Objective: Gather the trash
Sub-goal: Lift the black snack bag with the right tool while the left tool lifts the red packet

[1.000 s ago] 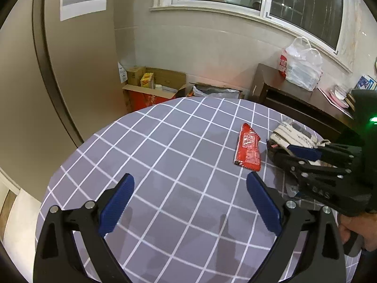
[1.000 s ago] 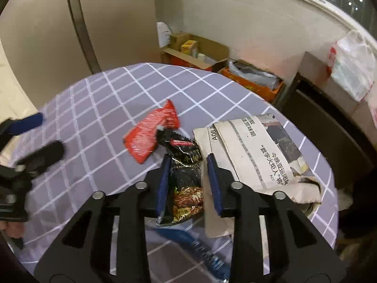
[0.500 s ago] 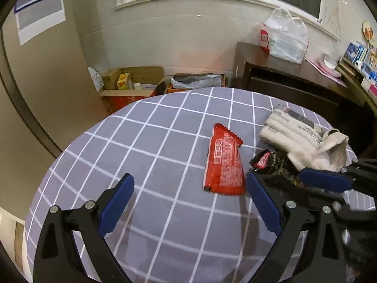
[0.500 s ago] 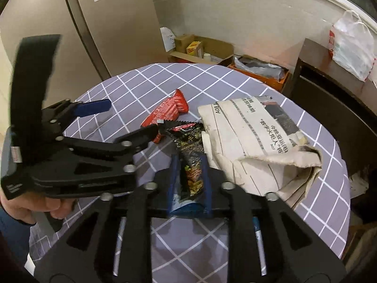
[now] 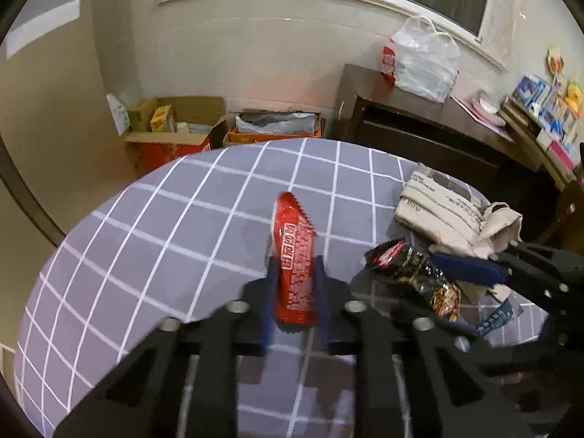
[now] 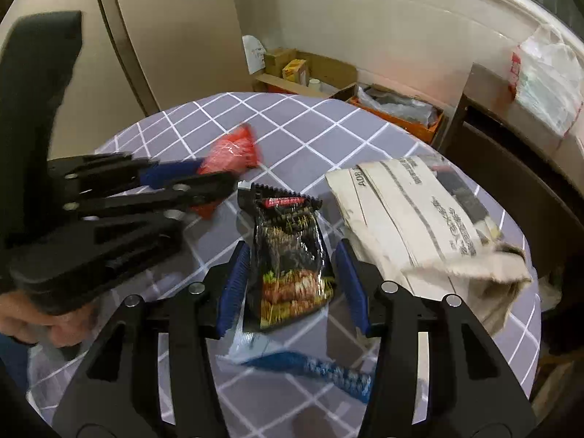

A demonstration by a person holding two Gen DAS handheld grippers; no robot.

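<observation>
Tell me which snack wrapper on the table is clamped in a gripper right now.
The red foil wrapper: the left gripper's jaws pinch it. The black noodle-print wrapper lies loose between the right gripper's open jaws.

Red wrapper (image 5: 295, 266) pinched upright; black wrapper (image 6: 288, 259) flat.

Left gripper (image 5: 294, 294): jaws just closed onto flat red foil snack wrapper (image 5: 295, 255)
Surface: round grey tablecloth with white grid lines (image 5: 164, 241)
Right side: black glossy crinkled snack packet (image 5: 419, 273), folded newspaper (image 5: 441, 208)
Right gripper (image 5: 474, 273): beside black packet
</observation>
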